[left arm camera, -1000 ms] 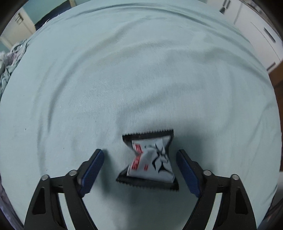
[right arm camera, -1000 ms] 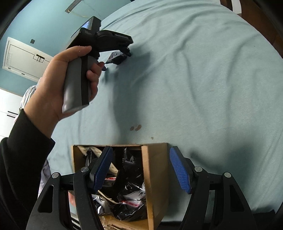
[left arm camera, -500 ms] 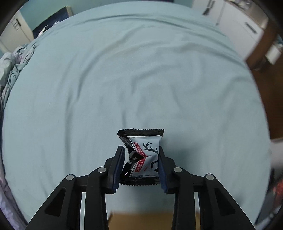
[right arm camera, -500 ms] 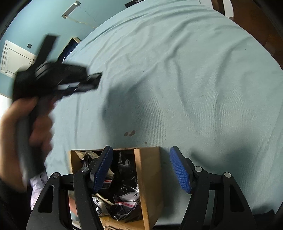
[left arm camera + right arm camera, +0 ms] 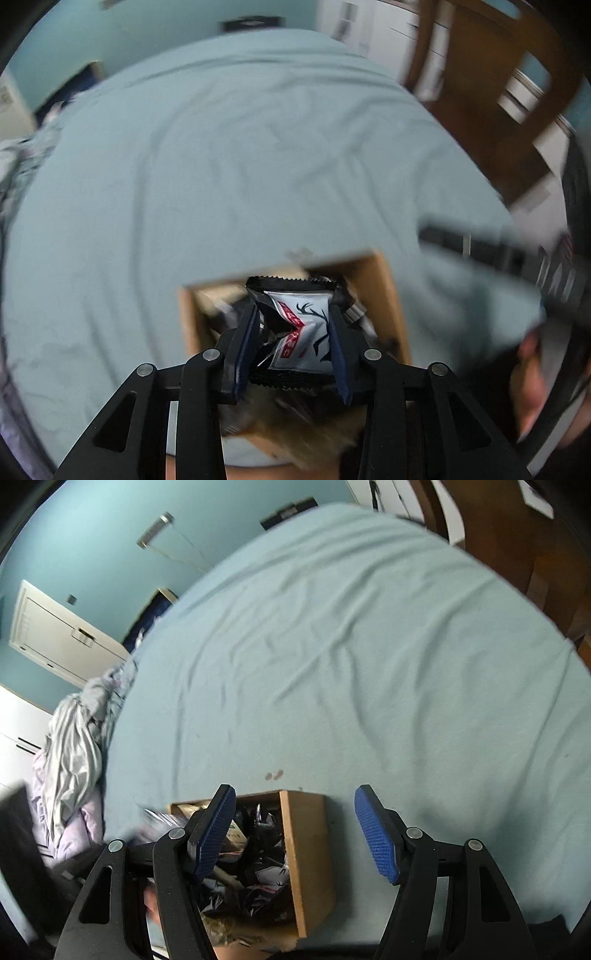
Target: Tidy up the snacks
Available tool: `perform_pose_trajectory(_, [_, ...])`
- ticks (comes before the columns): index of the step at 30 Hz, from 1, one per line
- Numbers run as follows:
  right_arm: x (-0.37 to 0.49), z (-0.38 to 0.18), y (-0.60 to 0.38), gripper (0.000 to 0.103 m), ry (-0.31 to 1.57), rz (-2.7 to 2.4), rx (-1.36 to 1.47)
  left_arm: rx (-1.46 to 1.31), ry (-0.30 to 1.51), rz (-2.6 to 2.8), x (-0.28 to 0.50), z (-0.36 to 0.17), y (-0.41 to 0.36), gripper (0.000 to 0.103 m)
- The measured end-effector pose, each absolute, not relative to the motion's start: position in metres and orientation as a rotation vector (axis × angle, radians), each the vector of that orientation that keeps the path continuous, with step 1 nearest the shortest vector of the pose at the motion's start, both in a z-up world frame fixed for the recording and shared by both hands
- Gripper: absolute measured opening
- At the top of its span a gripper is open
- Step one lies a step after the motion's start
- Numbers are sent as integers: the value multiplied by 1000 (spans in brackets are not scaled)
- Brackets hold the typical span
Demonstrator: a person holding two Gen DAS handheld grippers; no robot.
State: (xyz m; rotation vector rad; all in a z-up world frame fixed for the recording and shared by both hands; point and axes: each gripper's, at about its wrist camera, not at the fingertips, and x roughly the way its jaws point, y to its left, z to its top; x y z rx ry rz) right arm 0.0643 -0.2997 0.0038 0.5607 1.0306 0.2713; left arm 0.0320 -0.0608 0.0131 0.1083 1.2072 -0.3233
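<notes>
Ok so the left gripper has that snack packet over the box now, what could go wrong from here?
1. The left gripper pinches the snack packet by its crumpled middle only, and the view is blurred with motion, so it might slip before release.
2. The cardboard box already looks heaped with packets, so this one may slide off onto the bedsheet.
3. The right gripper, open, straddles the box wall; the two grippers could collide.
</notes>
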Motion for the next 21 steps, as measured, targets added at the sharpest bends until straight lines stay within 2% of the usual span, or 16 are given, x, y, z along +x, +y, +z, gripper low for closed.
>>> perform_pose_trajectory(2, [56, 11, -300, 66, 1028, 299, 510, 133, 1213, -406, 18, 8, -65, 46])
perform_pose_trajectory(4, [47, 13, -294, 66, 1037, 324, 457, 157, 1175, -416, 10, 11, -62, 80])
perform_pose_trajectory(5, [43, 14, -293, 66, 1038, 328, 439, 160, 1153, -399, 9, 15, -58, 84])
perform_pose_trajectory(10, [21, 23, -284, 66, 1005, 364, 349, 146, 1123, -336, 10, 28, -23, 87])
perform_pose_trajectory(11, [18, 25, -282, 66, 992, 367, 333, 152, 1108, -321, 8, 29, -17, 89])
perform_pose_trajectory(13, [17, 25, -277, 66, 965, 353, 301, 192, 1039, -247, 9, 26, -5, 101])
perform_pose_trajectory(15, [17, 24, -264, 66, 942, 327, 250, 218, 976, -180, 5, 22, 10, 102])
perform_pose_trajectory(21, [30, 13, -245, 66, 974, 343, 215, 224, 969, -118, 8, 17, 17, 102])
